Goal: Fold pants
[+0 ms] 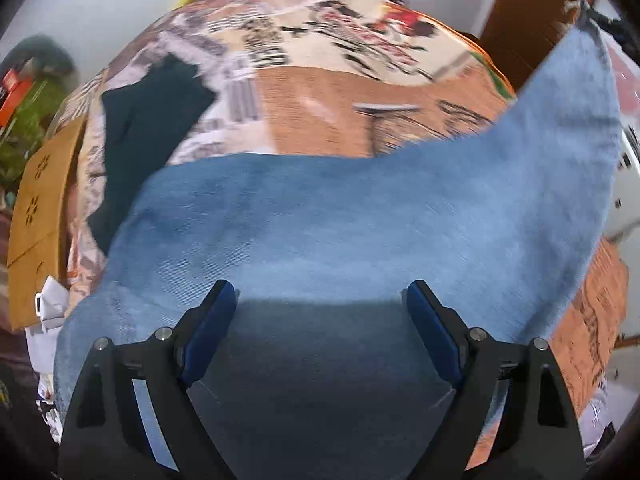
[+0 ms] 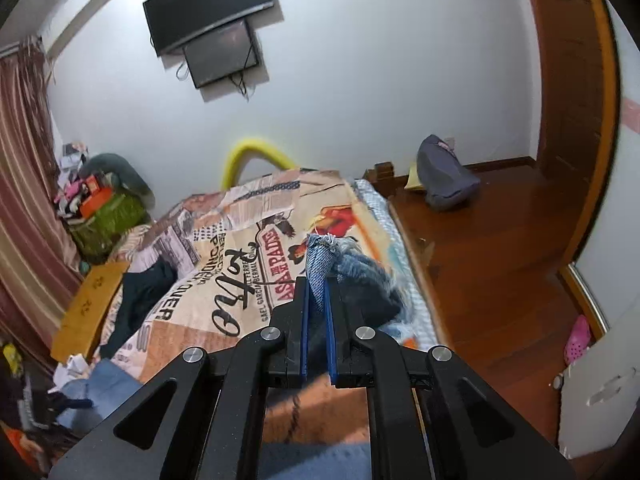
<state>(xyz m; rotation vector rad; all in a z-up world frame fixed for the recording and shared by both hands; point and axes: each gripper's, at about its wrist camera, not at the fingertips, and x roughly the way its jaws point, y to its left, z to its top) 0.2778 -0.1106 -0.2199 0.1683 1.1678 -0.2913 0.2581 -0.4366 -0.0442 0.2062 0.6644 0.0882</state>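
Note:
Light blue jeans [image 1: 360, 216] lie across the bed in the left wrist view, one leg lifted up toward the upper right. My left gripper [image 1: 320, 292] is open, its blue pads spread just above the denim, holding nothing. My right gripper [image 2: 318, 284] is shut on the frayed hem of a jeans leg [image 2: 320, 264], held up above the bed. The rest of that leg hangs bunched behind the fingers.
The bed has a printed orange and cream cover [image 2: 240, 264]. A dark garment [image 1: 152, 120] lies on it at the left. A wooden board [image 1: 40, 192] leans at the bed's left edge. Clutter [image 2: 100, 208] is piled by the curtain. Wooden floor [image 2: 500, 260] is on the right.

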